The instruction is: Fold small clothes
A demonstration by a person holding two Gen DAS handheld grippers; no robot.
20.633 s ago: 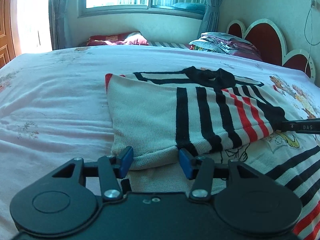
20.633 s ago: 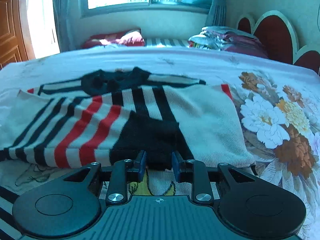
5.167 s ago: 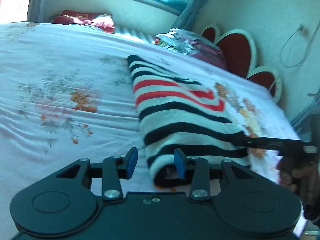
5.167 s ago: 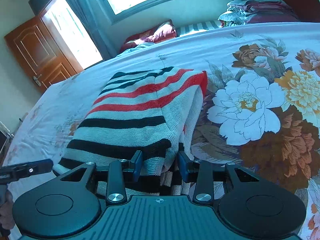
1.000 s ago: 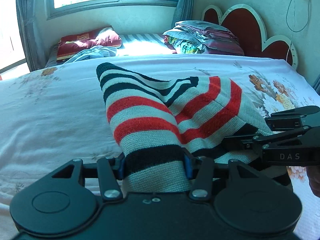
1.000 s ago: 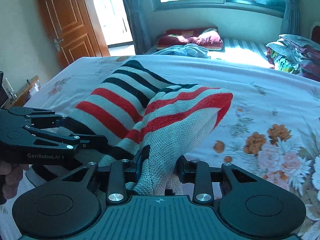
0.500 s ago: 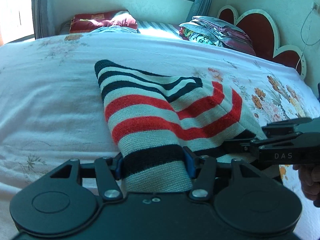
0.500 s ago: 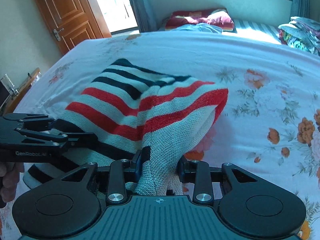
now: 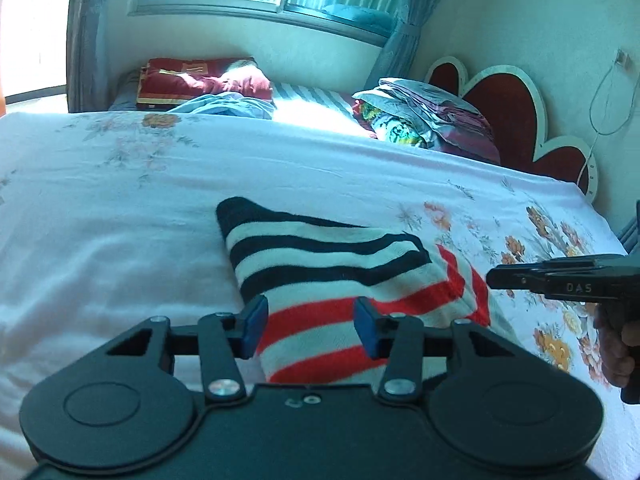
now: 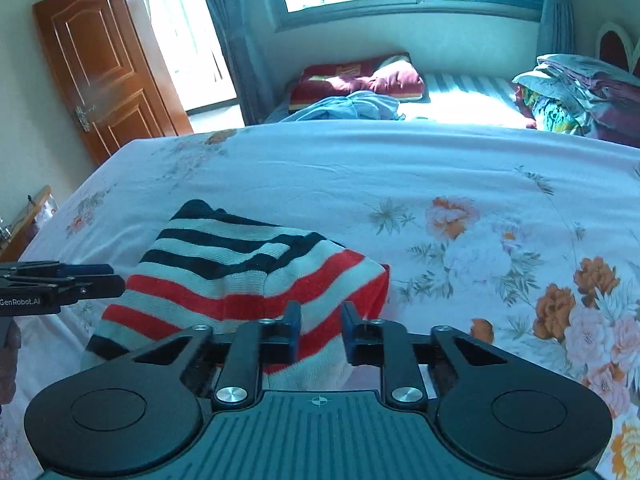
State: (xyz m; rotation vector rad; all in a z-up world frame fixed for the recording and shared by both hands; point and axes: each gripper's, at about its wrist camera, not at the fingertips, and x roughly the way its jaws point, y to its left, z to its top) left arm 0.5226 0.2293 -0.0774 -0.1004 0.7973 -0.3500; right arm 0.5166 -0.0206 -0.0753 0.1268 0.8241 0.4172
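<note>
A small knit sweater [image 9: 332, 268] with black, white and red stripes lies folded into a compact bundle on the flowered bed sheet [image 9: 120, 208]. My left gripper [image 9: 306, 326] is open, its blue pads astride the bundle's near left end, just above it. My right gripper [image 10: 320, 334] is open over the bundle's near right corner [image 10: 256, 276]. The right gripper also shows at the right edge of the left wrist view [image 9: 560, 280], and the left gripper at the left edge of the right wrist view [image 10: 60, 282].
A stack of folded bedding [image 9: 424, 116] lies by the red headboard [image 9: 508, 116]. A red pillow [image 9: 200, 82] and blue cloth [image 10: 352, 106] lie under the window. A wooden door [image 10: 100, 68] stands at the left. The sheet stretches wide around the bundle.
Both grippers have let go of the sweater and opened. The bundle, held up half a second ago, now rests flat on the bed, and both grippers have drawn back a little.
</note>
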